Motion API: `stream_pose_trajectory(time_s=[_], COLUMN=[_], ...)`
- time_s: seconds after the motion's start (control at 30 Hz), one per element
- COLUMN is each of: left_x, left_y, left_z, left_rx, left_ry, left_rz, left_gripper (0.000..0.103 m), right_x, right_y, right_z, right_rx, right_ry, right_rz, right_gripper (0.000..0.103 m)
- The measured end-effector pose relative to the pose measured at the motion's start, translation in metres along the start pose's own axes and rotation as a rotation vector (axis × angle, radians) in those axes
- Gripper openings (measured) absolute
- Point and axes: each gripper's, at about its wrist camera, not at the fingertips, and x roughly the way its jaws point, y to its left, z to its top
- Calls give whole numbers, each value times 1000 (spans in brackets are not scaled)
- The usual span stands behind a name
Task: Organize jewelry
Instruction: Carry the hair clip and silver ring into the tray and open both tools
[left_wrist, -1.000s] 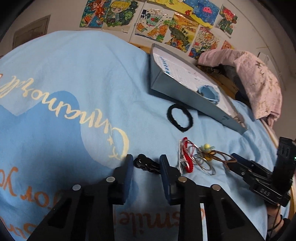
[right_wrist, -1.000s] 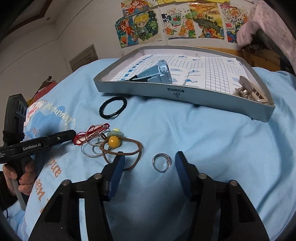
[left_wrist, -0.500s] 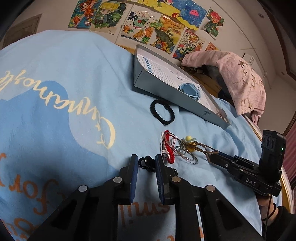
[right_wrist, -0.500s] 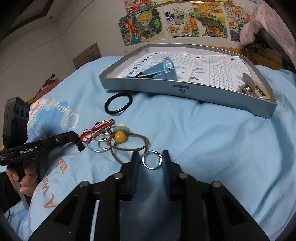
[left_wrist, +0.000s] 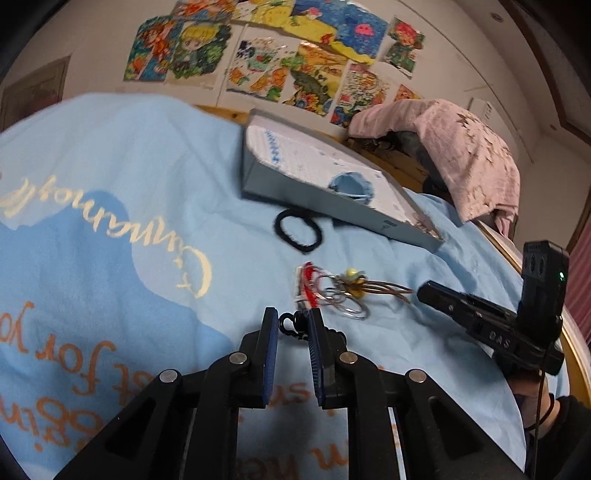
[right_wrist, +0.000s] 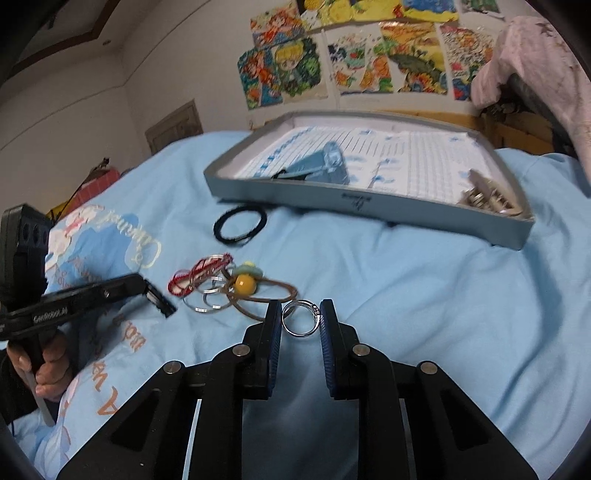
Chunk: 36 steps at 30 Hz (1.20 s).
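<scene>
On the blue bedspread: jewelry lies loose in front of a grey tray, with both grippers low over the cloth.
Left gripper: its blue-padded fingers are drawn close on a small black clip-like piece, which sits between the tips; the blur hides whether both pads touch it.
Black hair tie: flat on the cloth, just in front of the tray's near left corner, well ahead of both grippers.
Tangle of pieces: a red cord bracelet, thin silver bangles and a brown elastic with a yellow bead lie overlapping, between the two grippers, just left of the right gripper's tips.
Right gripper: fingers closed in on a silver ring, one pad on each side of the band; the ring stands tilted between the tips.
Grey tray: lined with grid-printed paper; a blue clip rests at its left, a beige claw clip in its right near corner.
Pink cloth: draped at far right, behind the tray.
</scene>
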Motion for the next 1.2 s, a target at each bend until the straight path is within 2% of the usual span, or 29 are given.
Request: stream_pose_trajectory(time_s=[0.33, 0.43, 0.57, 0.67, 0.87, 1.0, 1.2], left_x=[-27, -31, -26, -8, 40, 74, 110], left_y=[-36, -39, -50, -55, -47, -43, -32], left_z=[25, 42, 67, 92, 132, 139, 137], left_rx=[83, 22, -9, -28, -83, -64, -44], left_ry=[-81, -112, -167, -196, -203, -179, -118], left_rz=[84, 90, 151, 195, 208, 209, 214], left_gripper=[15, 15, 15, 15, 15, 15, 15], right_x=[-31, -40, -43, -38, -7, 18, 49], right_y=[-10, -14, -18, -21, -44, -58, -69], right_z=[4, 8, 23, 35, 56, 73, 79], right_rx=[43, 59, 59, 57, 86, 84, 69], right_ry=[-91, -118, -178, -231, -274, -271, -244], right_rz=[-17, -42, -59, -40, -55, -90, -96], right_gripper=[18, 18, 18, 18, 18, 18, 18])
